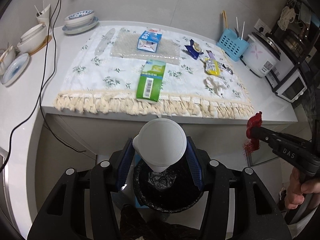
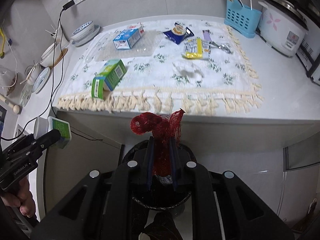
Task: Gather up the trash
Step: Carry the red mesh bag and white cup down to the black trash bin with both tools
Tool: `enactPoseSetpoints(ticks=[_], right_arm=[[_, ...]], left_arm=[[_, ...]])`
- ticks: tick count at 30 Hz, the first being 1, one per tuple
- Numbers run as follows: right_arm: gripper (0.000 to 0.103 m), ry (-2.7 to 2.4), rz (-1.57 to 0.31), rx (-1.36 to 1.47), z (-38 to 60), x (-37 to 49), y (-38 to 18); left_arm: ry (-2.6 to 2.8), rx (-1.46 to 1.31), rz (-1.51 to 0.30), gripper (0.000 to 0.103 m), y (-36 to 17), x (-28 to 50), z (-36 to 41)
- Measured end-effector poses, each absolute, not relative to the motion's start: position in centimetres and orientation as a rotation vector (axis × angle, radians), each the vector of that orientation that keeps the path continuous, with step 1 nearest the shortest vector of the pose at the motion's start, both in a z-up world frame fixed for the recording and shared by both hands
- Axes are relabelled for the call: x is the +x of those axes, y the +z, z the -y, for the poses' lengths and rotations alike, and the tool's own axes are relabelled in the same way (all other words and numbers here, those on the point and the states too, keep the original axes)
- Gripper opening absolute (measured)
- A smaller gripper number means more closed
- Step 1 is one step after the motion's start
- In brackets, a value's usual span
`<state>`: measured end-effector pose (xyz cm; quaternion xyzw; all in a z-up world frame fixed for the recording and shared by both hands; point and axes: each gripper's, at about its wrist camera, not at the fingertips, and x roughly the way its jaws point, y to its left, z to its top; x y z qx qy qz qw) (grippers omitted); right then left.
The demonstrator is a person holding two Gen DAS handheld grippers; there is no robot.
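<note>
Grey kitchen walls back a white worktop (image 1: 266, 100) spread with a fringed floral cloth (image 1: 124, 74), where a green carton (image 1: 151, 80), a blue carton (image 1: 149, 41), a yellow wrapper (image 1: 213, 67), a dark blue packet (image 1: 193, 49) and a crumpled tissue (image 1: 215, 84) are yet to be collected. Below its front edge stands a bin with a black liner (image 1: 170, 192). The left tool (image 1: 160, 160) holds a white plastic cup (image 1: 162, 146) clamped between its blue pads at about half width, directly above the bin's mouth. The right tool (image 2: 162, 160) is pinched nearly closed on a red mesh net (image 2: 160, 128), also above the bin (image 2: 160, 200). To drop cleanly, I judge each load should be centred over the opening and lowered close to the liner before letting go, since the light net may cling to the pads and need a small shake.
</note>
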<state>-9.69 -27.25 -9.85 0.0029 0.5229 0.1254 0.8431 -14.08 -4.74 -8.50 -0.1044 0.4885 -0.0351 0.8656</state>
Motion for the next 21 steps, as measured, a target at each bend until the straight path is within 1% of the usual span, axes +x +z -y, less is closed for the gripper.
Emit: enactPoseSetpoints(ticks=[10,21], right_arm=[[0.014,0.269,-1.109,-0.008,28.6,-11.9,-13.2],[0.014,0.266,-1.139,0.014,30.0,-13.4,-17.9]], left_arm=[[-0.100,-0.207,-1.052,0.050,-12.3,-15.6,8.1],[-0.118,-0.176,-1.112,0.050,-17.8,-15.9,11.3]])
